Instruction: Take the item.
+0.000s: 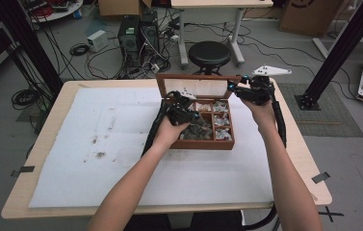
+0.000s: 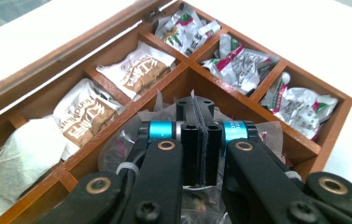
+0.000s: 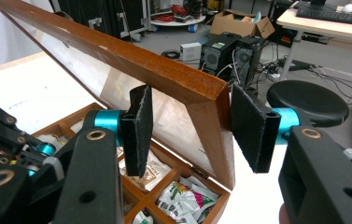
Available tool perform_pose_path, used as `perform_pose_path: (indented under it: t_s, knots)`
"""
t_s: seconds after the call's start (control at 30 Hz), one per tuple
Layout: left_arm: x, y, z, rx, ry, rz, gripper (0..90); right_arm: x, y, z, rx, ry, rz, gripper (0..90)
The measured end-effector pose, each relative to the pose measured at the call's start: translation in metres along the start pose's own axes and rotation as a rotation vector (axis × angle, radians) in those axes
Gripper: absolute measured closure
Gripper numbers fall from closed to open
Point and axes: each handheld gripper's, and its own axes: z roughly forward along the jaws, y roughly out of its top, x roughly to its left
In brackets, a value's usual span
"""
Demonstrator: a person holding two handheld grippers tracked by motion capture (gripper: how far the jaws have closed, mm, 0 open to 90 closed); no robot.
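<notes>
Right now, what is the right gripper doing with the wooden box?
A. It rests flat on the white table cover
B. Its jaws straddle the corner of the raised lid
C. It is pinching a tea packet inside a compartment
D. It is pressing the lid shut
B: in the right gripper view the right gripper has its pads on either side of the raised lid corner of the wooden box, which stands open.

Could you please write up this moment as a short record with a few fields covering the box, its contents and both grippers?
Container: wooden box with compartments, on the white-covered table
Lid: lid raised, its corner between the right gripper fingers
Left gripper: left gripper shut on a clear packet in the near compartment
Contents: brown-printed tea sachets, green-and-red packets
</notes>
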Motion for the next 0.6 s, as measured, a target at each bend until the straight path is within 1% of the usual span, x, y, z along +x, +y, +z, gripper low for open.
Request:
perform_pose_path:
  t_s: [0.03, 0.1, 0.17, 0.3, 0.4, 0.57, 0.6]
  knots:
    - [0.0, 0.0, -0.002, -0.006, -0.004, -0.007, 89.3, 0.0, 0.0, 0.0, 0.0, 0.0, -0.001, 51.1]
    - [0.001, 0.001, -0.006, -0.021, -0.011, -0.003, 89.3, 0.0, 0.0, 0.0, 0.0, -0.003, -0.002, 51.1]
    - [0.001, 0.001, -0.01, -0.025, -0.011, -0.003, 89.3, 0.0, 0.0, 0.0, -0.002, -0.003, -0.001, 51.1]
    - [-0.001, 0.002, -0.023, -0.054, -0.034, -0.002, 89.3, 0.0, 0.0, 0.0, -0.002, -0.005, 0.001, 51.1]
    - [-0.002, 0.003, -0.035, -0.083, -0.047, -0.006, 89.3, 0.001, 0.0, 0.0, 0.002, -0.007, -0.002, 51.1]
    - [0.0, 0.002, -0.06, -0.12, -0.068, 0.008, 89.3, 0.001, 0.0, 0.0, 0.002, -0.008, -0.005, 51.1]
    - [0.0, 0.001, -0.066, -0.131, -0.078, 0.012, 89.3, 0.001, 0.0, 0.0, 0.002, -0.008, -0.005, 51.1]
